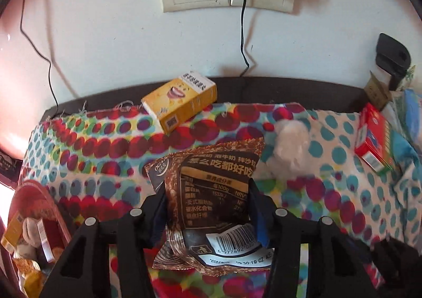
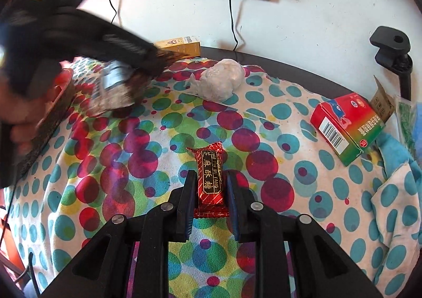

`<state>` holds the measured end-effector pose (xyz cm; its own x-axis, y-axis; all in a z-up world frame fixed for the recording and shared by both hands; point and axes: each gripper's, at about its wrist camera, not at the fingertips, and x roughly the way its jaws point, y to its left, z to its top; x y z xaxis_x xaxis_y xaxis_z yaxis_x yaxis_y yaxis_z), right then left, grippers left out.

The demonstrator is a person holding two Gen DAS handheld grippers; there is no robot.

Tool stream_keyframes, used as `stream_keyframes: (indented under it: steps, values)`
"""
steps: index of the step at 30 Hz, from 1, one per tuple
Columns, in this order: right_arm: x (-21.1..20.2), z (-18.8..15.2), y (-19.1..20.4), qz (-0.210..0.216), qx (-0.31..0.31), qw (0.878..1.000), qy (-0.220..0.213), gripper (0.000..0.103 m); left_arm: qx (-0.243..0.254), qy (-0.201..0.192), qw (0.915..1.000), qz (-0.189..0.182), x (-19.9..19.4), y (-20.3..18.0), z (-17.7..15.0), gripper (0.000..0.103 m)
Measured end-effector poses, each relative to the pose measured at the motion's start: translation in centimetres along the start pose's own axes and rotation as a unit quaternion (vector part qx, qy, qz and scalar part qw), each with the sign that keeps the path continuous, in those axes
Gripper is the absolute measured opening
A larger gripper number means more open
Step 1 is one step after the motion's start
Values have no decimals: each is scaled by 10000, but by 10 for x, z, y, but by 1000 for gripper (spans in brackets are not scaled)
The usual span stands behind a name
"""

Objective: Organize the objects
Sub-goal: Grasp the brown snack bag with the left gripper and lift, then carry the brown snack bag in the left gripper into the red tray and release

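Two grippers, each clamped on a packet. Left gripper (image 1: 208, 192) grasps a brown snack pouch (image 1: 208, 192), long axis running away toward the wall, above the dotted cloth (image 1: 92, 155). Right gripper (image 2: 211, 187) pinches a red candy bar (image 2: 211, 182), lengthwise between its fingers, over the surface.

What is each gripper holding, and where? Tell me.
Left gripper: brown snack packet, gripped across its middle. Right gripper: red candy, gripped by its long sides.
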<state>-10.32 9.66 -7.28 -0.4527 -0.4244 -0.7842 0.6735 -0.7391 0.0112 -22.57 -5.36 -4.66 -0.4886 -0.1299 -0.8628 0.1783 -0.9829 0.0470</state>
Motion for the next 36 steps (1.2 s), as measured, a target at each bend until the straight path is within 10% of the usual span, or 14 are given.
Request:
stream_keyframes:
  steps: [36]
  values:
    - [-1, 0, 10, -309, -220, 9993, 5, 22, 282, -592, 9978, 59, -134, 42, -89, 54]
